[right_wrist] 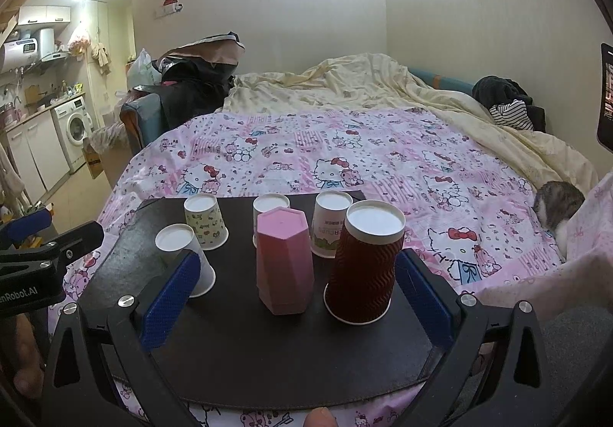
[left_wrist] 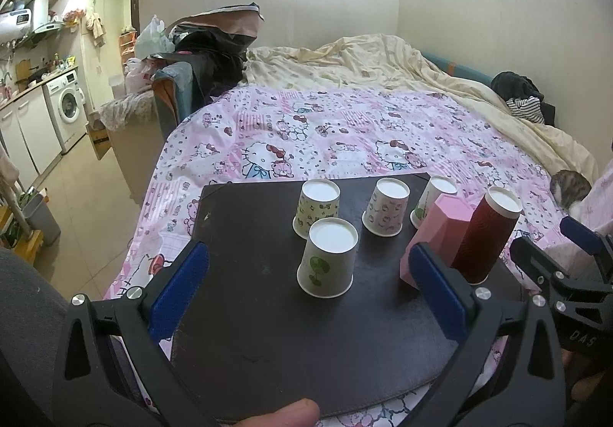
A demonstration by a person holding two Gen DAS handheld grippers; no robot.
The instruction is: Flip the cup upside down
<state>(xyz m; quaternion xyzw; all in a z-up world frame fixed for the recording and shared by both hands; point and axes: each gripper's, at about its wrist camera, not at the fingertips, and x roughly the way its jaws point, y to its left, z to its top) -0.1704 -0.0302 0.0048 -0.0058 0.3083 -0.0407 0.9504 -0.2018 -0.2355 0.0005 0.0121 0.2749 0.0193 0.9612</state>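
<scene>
Six cups stand upside down on the dark board [left_wrist: 249,312]. The left gripper [left_wrist: 310,293] and the right gripper [right_wrist: 297,296] are wide open, both holding nothing, at the frame's bottom.

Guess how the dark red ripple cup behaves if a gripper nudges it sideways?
The dark red ripple cup is tall on a narrow rim and already leans, so it probably tips rather than slides. It looks like light paper. The ribbed wall should grip well but may dent.
</scene>
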